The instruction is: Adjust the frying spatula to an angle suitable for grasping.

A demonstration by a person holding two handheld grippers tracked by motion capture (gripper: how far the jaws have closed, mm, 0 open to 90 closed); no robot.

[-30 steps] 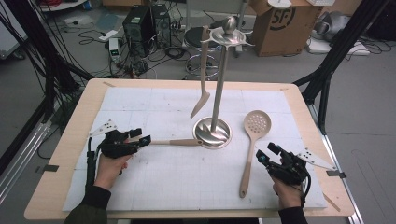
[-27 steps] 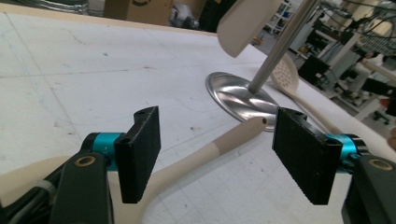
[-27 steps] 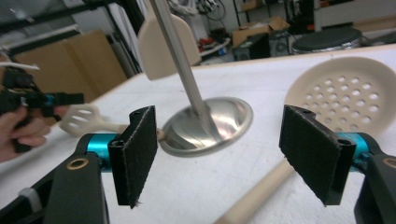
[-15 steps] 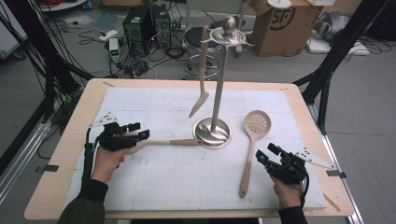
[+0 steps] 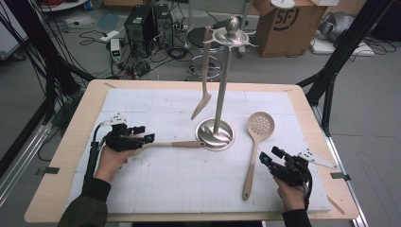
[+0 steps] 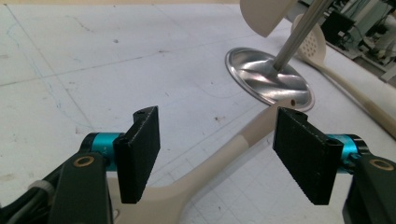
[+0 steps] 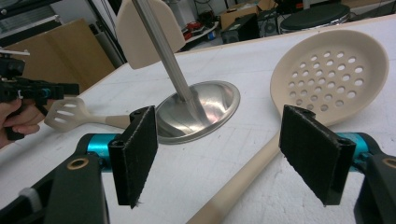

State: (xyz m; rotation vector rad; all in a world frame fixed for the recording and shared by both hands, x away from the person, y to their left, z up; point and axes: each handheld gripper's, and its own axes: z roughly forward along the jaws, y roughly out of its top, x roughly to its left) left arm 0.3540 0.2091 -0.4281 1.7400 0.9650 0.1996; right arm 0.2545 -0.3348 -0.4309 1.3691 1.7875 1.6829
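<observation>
A steel utensil stand (image 5: 215,134) rises mid-table, and a cream turner (image 5: 204,92) hangs from its top. Left of its base lies a cream slotted spatula (image 5: 182,144), handle end touching the base. My left gripper (image 5: 144,133) hovers open over the spatula's head end. In the left gripper view the spatula's handle (image 6: 224,154) runs between the open jaws of that gripper (image 6: 217,135). A cream skimmer (image 5: 259,126) lies right of the stand. My right gripper (image 5: 268,156) is open beside its handle, which passes between the jaws (image 7: 243,182) in the right gripper view (image 7: 219,140).
A white gridded mat (image 5: 156,101) covers the wooden table (image 5: 85,109). The stand's round base (image 6: 268,81) and pole stand between the two hands. Behind the table, a cardboard box (image 5: 283,23), cables and equipment sit on the floor.
The left hand has shifted slightly forward and right, bringing its gripper over the slotted spatula's head. The right gripper has not moved.
</observation>
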